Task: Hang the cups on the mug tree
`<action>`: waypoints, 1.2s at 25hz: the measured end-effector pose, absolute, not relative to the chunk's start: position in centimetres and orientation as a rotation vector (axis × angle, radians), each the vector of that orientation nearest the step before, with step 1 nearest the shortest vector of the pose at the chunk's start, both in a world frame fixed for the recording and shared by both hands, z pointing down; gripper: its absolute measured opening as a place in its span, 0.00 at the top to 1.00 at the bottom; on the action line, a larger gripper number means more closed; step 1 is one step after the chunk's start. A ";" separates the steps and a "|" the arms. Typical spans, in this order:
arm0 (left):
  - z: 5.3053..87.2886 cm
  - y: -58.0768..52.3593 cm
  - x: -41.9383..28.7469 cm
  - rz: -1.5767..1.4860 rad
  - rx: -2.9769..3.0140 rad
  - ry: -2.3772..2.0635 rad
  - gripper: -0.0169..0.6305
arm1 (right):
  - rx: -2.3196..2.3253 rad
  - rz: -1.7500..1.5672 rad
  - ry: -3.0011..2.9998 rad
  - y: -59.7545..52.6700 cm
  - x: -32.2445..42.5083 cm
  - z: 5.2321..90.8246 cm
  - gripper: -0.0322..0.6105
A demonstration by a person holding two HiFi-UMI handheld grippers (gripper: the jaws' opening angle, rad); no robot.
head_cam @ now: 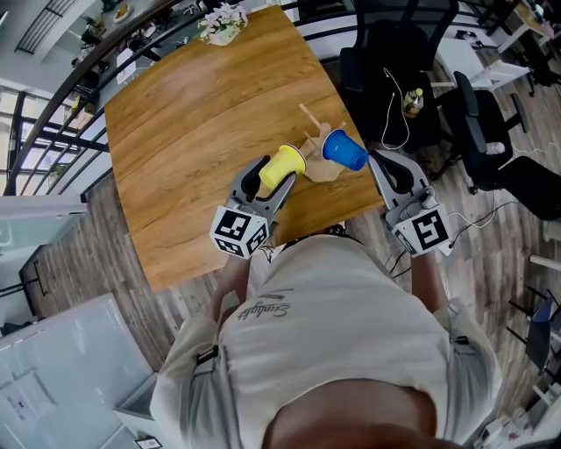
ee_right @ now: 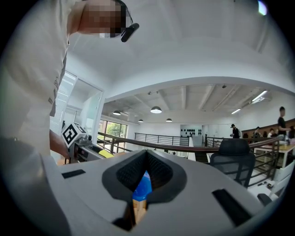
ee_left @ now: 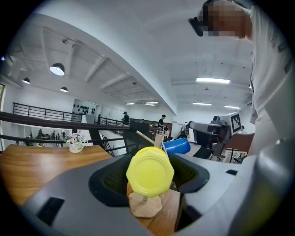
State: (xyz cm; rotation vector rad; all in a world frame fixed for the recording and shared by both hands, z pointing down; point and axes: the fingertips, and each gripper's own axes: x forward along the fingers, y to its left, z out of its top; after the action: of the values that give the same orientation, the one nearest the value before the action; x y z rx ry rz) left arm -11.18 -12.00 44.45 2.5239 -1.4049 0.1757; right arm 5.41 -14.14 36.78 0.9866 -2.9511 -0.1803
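A wooden mug tree point(head_cam: 321, 170) stands near the table's near right corner, with one bare peg slanting up to the left. The yellow cup point(head_cam: 282, 166) lies sideways between my left gripper's point(head_cam: 273, 181) jaws, just left of the tree. In the left gripper view the yellow cup's point(ee_left: 150, 171) bottom faces the camera above the tree's base point(ee_left: 145, 205). The blue cup point(head_cam: 344, 151) sits tilted at the tree's right side. My right gripper point(head_cam: 379, 163) is shut, its tips right beside that cup. The blue cup point(ee_right: 142, 186) shows through the slit below the closed pads; whether they touch it is unclear.
The wooden table point(head_cam: 193, 131) ends just before the person's body. A white flower pot point(head_cam: 222, 24) stands at its far edge. Black office chairs point(head_cam: 394, 61) and cables stand right of the table. A railing point(head_cam: 61, 105) runs along the left.
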 end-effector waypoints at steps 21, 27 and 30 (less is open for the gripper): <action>48.9 -12.8 -11.0 0.253 2.427 -1.347 0.55 | 1.042 -0.138 -2.896 -14.8 6.0 37.9 0.96; 50.2 -13.2 -10.6 0.289 2.414 -1.329 0.55 | 1.050 -0.133 -2.888 -15.2 6.2 38.1 0.96; 50.7 -13.4 -10.4 0.312 2.413 -1.322 0.55 | 1.061 -0.137 -2.885 -15.4 6.4 38.0 0.96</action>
State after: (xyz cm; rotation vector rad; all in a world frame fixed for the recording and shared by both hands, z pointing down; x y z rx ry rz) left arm -10.41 -13.42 50.72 2.4126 -1.3224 0.3117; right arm 6.43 -15.39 38.02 1.0607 -2.8852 -0.1367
